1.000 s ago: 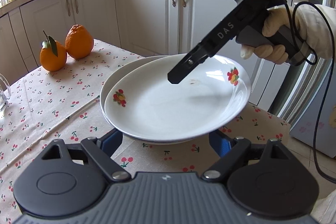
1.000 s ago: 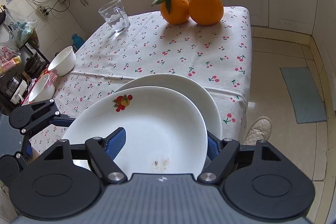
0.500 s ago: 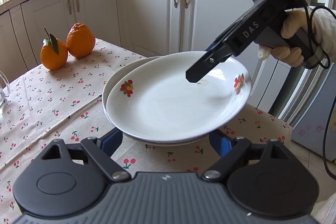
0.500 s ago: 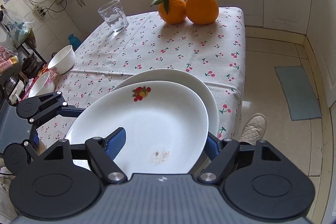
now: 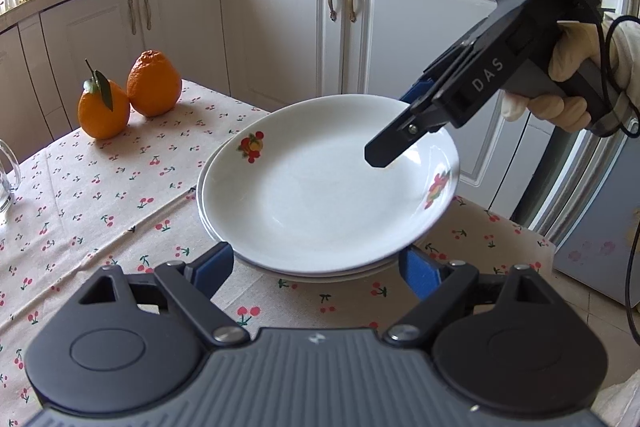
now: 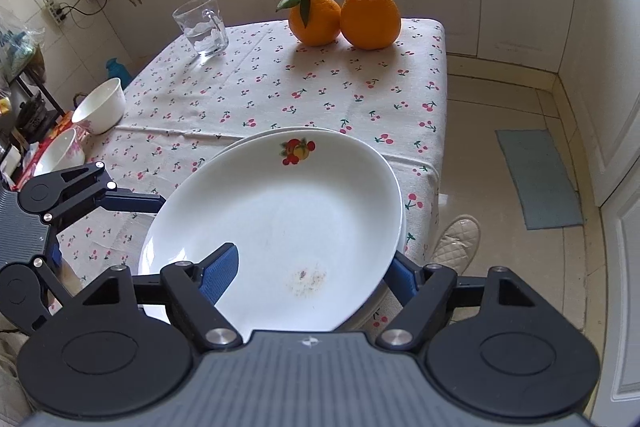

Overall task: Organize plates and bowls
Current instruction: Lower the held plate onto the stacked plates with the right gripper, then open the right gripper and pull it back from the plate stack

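Observation:
A white plate with fruit prints (image 5: 328,187) lies on a second white plate (image 5: 204,187) on the cherry-print tablecloth; both also show in the right wrist view, the top plate (image 6: 280,219) and the lower plate's rim (image 6: 248,141). My right gripper (image 6: 308,273) is shut on the top plate's rim, one finger inside the dish and one beneath; it also shows in the left wrist view (image 5: 400,131). My left gripper (image 5: 316,267) is open, its blue fingers (image 5: 212,267) straddling the plates' near edge without gripping. Two white bowls (image 6: 100,105) sit at the table's far left.
Two oranges (image 6: 344,15) and a glass mug (image 6: 202,25) stand at the far end of the table (image 6: 280,87). White cabinets (image 5: 288,23) lie behind. The table edge and the floor with a mat (image 6: 536,179) are to the right.
The top plate has turned and slid onto the lower plate, now nearly centred over it. The right gripper has shifted to the plate's right rim.

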`<state>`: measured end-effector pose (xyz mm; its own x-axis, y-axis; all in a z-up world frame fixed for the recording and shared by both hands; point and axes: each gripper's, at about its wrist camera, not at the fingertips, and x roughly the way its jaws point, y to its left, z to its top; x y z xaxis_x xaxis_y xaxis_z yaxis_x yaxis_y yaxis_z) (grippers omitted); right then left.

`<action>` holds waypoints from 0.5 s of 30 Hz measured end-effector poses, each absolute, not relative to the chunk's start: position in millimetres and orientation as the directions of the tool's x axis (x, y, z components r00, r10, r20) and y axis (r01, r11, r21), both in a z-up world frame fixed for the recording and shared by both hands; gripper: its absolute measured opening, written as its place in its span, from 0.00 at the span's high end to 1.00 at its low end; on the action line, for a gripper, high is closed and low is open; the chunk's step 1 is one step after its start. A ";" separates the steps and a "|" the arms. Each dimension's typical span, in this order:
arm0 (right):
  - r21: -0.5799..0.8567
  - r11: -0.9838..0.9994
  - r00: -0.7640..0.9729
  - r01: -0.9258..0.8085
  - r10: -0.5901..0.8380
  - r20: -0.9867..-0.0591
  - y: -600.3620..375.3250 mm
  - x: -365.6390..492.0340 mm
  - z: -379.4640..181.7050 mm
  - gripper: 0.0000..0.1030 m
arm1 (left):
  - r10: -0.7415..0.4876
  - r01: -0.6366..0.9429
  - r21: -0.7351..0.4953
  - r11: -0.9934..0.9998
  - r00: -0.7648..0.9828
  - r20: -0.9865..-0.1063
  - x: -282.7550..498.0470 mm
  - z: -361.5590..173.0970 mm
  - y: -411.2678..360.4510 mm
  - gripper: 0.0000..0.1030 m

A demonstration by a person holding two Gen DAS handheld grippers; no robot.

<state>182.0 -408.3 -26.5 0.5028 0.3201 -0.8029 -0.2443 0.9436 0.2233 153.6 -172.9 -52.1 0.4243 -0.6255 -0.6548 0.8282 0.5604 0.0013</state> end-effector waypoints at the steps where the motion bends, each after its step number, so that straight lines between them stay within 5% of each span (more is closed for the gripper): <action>1: 0.215 0.946 0.503 -0.242 0.312 -0.806 -407.4 181.0 -26.2 0.20 | -0.629 0.830 0.001 0.558 0.423 -0.652 153.0 -52.0 -172.9 0.13; 15: 0.159 0.960 0.496 -0.229 0.256 -0.830 -402.6 168.7 -31.9 0.19 | -0.644 0.832 0.016 0.555 0.441 -0.625 140.2 -44.1 -166.0 0.13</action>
<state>168.7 -402.6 -31.9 0.4957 0.2556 -0.8300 -0.2294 0.9603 0.1587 140.2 -166.0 -44.1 0.4413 -0.6439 -0.6250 0.8318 0.5549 0.0156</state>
